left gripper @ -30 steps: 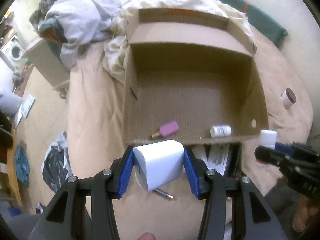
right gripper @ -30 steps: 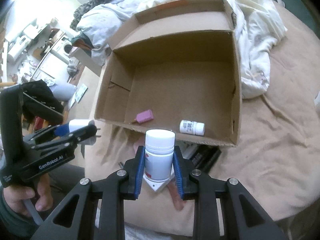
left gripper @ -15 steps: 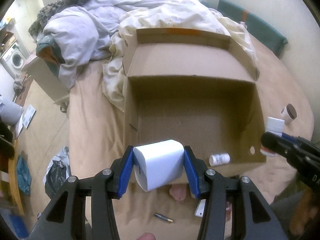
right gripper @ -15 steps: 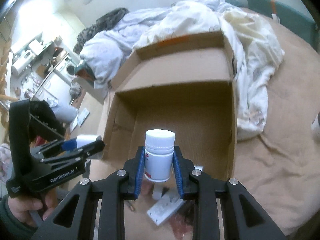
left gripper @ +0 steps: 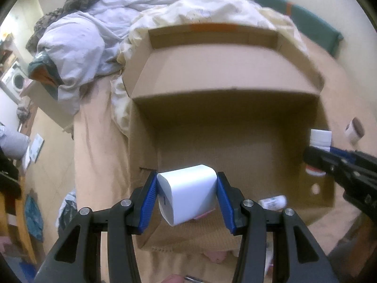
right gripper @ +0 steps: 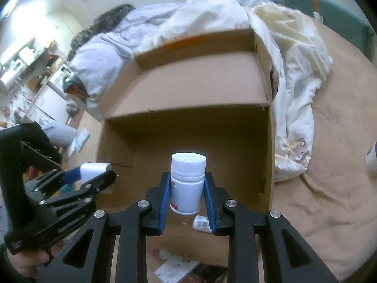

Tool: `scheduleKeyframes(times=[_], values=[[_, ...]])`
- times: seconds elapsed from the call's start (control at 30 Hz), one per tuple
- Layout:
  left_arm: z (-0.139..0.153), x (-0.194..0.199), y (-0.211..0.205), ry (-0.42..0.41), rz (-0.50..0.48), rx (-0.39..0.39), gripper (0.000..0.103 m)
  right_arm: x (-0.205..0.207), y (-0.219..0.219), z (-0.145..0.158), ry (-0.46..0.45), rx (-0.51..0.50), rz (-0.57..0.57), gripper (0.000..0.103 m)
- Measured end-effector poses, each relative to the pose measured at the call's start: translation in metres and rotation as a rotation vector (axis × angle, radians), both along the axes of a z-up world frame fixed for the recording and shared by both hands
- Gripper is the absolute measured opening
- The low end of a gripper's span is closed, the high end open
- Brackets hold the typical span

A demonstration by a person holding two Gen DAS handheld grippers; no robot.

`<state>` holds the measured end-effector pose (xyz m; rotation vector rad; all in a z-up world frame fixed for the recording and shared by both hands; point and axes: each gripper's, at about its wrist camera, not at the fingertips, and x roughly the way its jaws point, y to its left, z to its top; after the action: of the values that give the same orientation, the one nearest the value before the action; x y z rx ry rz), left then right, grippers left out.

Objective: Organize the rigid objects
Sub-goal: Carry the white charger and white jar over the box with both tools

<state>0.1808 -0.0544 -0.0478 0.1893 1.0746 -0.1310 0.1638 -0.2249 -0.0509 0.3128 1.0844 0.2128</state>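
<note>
White block [left gripper: 188, 194] is clamped by left gripper [left gripper: 187, 199], pill bottle [right gripper: 187, 184] by right gripper [right gripper: 187, 197]; release into cardboard box [left gripper: 226, 75] ahead is judged next.

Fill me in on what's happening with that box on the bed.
A person is loading a cardboard box with two handheld grippers. The left gripper clamps a white block; the right gripper clamps an upright white pill bottle. Both hang above the box's near edge, unreleased. A small white bottle already lies inside.
</note>
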Motion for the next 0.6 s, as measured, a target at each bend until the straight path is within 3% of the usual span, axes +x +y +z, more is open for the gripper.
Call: scheduleKeyframes(times=[0.23,0.6], values=[[-0.034,0.005,-0.009,0.051,-0.023,0.027,0.045,0.009,0.005,-0.038,0.113,-0.005,0.003,0.029],[-0.050,0.004,-0.013,0.078,-0.036,0.055,0.045,0.005,0.015,-0.053,0.147,-0.028,0.046,0.029]])
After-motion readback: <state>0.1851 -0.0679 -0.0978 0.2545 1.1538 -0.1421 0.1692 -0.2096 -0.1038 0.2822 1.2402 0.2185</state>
